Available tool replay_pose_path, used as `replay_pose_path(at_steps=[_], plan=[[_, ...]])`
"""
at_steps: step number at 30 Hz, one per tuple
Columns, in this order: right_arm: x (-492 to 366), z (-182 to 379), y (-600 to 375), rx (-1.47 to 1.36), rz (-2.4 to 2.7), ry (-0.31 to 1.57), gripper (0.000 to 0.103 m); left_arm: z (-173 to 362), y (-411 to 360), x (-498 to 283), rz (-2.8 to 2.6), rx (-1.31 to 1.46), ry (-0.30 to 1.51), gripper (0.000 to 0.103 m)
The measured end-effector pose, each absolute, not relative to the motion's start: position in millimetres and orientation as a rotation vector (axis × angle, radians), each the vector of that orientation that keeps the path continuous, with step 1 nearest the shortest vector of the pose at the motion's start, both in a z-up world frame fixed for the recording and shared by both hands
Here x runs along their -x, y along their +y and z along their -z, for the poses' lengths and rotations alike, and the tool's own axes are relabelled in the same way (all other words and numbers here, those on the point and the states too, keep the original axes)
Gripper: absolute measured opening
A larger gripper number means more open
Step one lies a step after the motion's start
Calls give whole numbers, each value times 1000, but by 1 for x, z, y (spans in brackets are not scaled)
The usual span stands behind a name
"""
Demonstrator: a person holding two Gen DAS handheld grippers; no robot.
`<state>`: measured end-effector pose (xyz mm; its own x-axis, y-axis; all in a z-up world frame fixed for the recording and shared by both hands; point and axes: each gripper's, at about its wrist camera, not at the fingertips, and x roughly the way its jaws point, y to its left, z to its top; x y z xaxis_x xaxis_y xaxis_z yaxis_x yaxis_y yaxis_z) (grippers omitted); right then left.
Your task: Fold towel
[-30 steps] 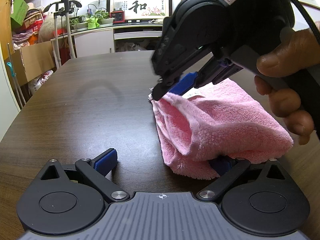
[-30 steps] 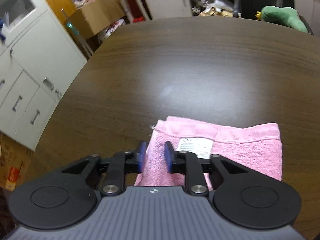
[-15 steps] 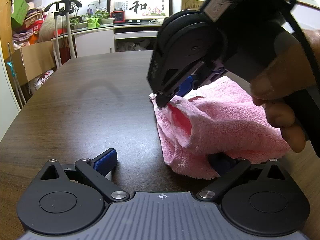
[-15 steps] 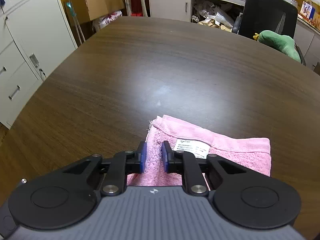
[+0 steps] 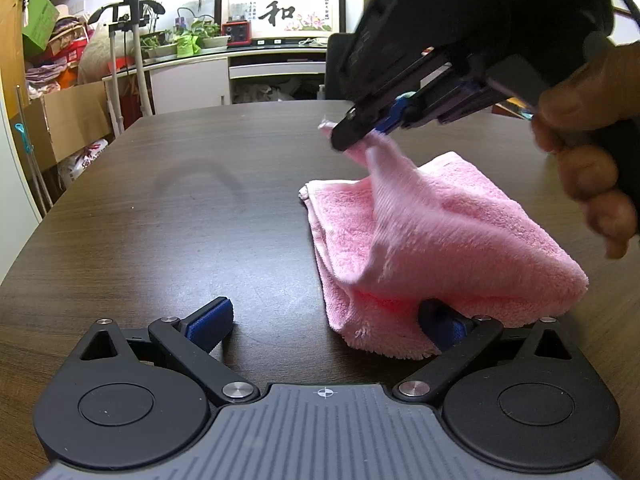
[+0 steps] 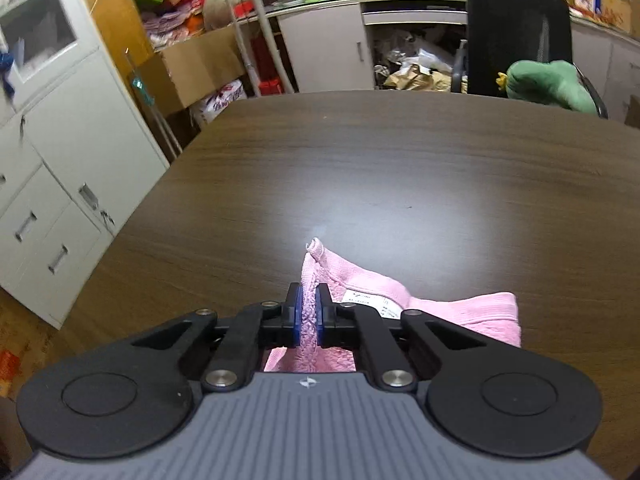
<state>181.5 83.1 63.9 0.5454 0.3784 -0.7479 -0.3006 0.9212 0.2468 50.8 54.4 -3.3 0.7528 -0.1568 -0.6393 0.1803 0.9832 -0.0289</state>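
Note:
A pink towel lies partly folded on the dark wooden table. My right gripper is shut on the towel's far top corner and holds it lifted above the table; it also shows in the left wrist view. My left gripper is open wide at the towel's near edge. Its right pad sits under the towel's near fold; its left pad is clear of the cloth. A white label shows on the towel.
A black chair with a green plush toy stands past the table's far edge. White cabinets and cardboard boxes stand to the left. A hand holds the right gripper.
My right gripper has closed fully on the towel's corner and lifted it up off the table, pulling the top layer into a peak. My left gripper has stayed in place, open.

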Motion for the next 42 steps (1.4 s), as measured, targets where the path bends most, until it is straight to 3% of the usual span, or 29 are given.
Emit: replay_pose_path(at_steps=[2,6,8,10,15,23,25,29,33,38,42], plan=[[-184,-53,88,-95,-420,935,9,3,54,-50,185,-35,695,101],[-187,-44,77,-236,-517,1008,23,3,53,-49,188,-40,694,102],[-183,-53,71,-234,-527,985,35,3,53,-48,189,-43,693,102],[-175,-67,65,-221,-538,954,60,3,54,-48,191,-40,695,102],[-137,-98,38,-218,-610,884,75,-5,61,-41,211,-37,684,102],[-125,-28,-42,-687,-750,1035,76,-16,78,-11,151,-98,587,102],[-132,-2,-55,-775,-746,1069,70,-24,86,-5,107,-81,550,101],[-127,5,-81,-962,-861,977,80,-53,77,-6,161,-52,511,101],[-124,0,-91,-1022,-877,914,86,-60,40,-23,222,-136,504,102],[-134,15,-98,-968,-753,954,86,-23,20,-51,177,-218,611,95],[-138,19,-98,-959,-747,962,86,0,33,-59,176,-151,680,100]])
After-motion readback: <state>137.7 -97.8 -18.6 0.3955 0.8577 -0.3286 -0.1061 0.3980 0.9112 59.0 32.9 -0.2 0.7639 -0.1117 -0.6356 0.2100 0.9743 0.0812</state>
